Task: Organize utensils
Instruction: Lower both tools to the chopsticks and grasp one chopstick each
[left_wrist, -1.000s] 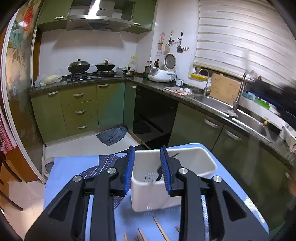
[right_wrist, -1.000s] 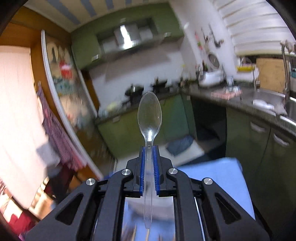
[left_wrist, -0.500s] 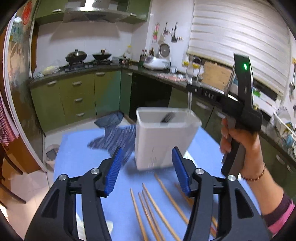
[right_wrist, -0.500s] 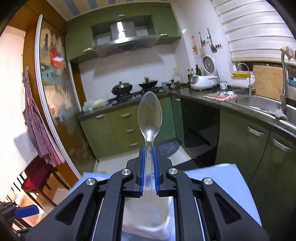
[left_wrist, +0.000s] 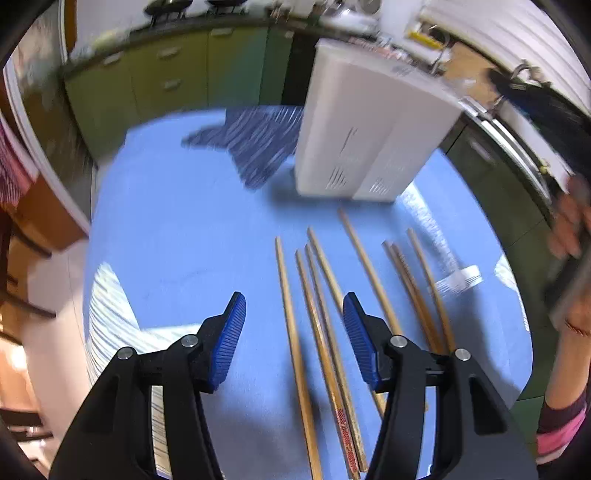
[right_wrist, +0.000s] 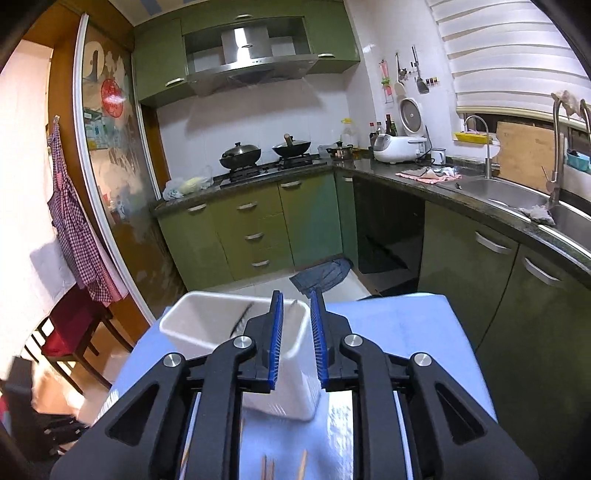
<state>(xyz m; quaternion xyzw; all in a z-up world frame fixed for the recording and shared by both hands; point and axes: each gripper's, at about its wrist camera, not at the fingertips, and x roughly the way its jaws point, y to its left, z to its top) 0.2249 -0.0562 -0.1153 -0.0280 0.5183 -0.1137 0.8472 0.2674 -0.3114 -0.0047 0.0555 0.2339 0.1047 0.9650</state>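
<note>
Green-cabinet kitchen, blue table (left_wrist: 177, 221) with utensils laid out.

White bin (left_wrist: 369, 136) stands at the table's far side, beside a striped cloth (left_wrist: 258, 144); in the right wrist view a dark utensil (right_wrist: 242, 317) leans inside it. Chopsticks (left_wrist: 317, 332) lie loose in a rough row on the table, nearer than the bin, apart from it. Left gripper (left_wrist: 293, 321) points down over them, jaws apart, nothing pinched; three sticks show in the gap. Right gripper (right_wrist: 297, 336) sits just above the bin rim, jaws just opened a little, nothing between them. Person's hand (left_wrist: 569, 236) at right edge, blurred.
</note>
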